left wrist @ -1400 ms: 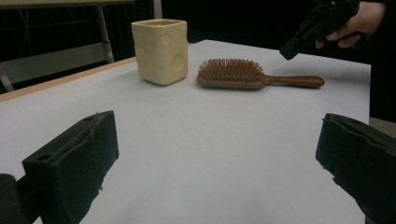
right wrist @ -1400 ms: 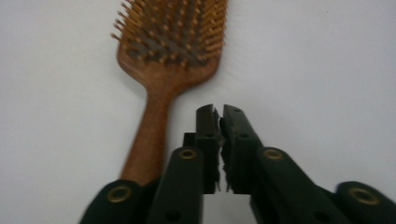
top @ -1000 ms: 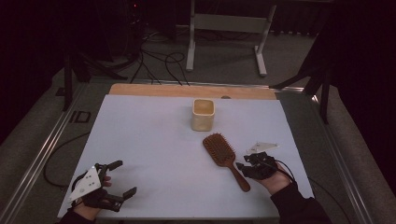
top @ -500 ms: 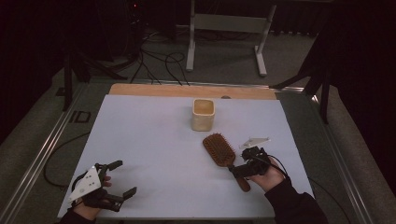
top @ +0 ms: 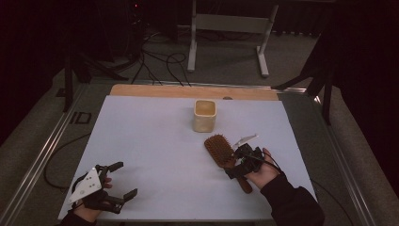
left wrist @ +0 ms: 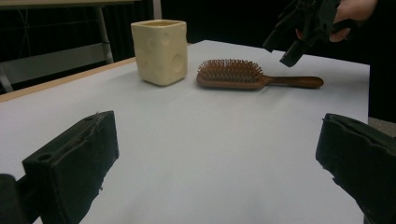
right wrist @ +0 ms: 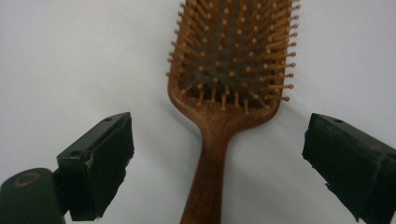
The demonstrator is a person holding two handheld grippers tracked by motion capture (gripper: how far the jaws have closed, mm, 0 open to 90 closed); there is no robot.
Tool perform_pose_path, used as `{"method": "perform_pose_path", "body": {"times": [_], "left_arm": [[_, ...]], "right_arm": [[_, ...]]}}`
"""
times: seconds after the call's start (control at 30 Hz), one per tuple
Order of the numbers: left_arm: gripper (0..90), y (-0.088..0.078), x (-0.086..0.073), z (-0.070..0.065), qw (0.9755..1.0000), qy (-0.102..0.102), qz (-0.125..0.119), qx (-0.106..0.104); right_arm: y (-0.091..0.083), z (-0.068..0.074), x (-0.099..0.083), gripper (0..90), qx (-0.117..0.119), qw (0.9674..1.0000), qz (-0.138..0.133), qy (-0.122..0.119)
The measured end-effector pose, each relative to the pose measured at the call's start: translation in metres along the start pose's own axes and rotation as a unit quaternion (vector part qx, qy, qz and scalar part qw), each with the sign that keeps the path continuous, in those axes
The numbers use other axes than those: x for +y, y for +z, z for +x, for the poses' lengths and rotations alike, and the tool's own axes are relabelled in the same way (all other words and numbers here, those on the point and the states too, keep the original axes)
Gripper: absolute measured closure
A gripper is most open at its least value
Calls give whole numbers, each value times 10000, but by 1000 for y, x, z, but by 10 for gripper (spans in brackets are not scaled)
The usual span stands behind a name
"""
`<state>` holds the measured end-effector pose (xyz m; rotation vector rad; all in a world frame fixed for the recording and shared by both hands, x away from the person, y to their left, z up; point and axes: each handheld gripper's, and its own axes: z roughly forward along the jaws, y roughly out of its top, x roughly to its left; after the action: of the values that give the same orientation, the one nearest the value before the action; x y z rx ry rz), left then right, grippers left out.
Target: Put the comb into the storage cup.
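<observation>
White table (top: 155,141), hairbrush (right wrist: 229,84) between spread right tongs (right wrist: 217,158)

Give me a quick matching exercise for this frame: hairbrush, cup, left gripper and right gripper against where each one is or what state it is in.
Things:
1. hairbrush
2. cup
3. left gripper
4. right gripper

States:
A. upright, at the far middle of the sheet
B. open, above the brush handle
C. lying bristles up
D. open, at the near left corner, nothing between its fingers

Pairs: 1-C, 2-A, 3-D, 4-B
</observation>
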<state>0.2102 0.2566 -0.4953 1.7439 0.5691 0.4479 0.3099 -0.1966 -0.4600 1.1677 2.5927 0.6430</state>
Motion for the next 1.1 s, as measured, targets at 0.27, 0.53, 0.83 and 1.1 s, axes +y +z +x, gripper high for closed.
{"method": "perform_pose_path", "body": {"times": [0.27,0.53,0.83,1.1], "left_arm": [[0,1,0,0,10000,-3,5,-13],[0,1,0,0,10000,-13,-4,-18],[0,0,0,0,10000,-18,-4,-30],[0,0,0,0,10000,-21,-8,-31]], "right_arm": [[5,-1,4,133,-256,9990,288,-237],[13,-1,6,154,36,9973,706,-174],[24,2,7,131,3,9946,1037,91],[30,6,6,139,36,9910,1306,308]]}}
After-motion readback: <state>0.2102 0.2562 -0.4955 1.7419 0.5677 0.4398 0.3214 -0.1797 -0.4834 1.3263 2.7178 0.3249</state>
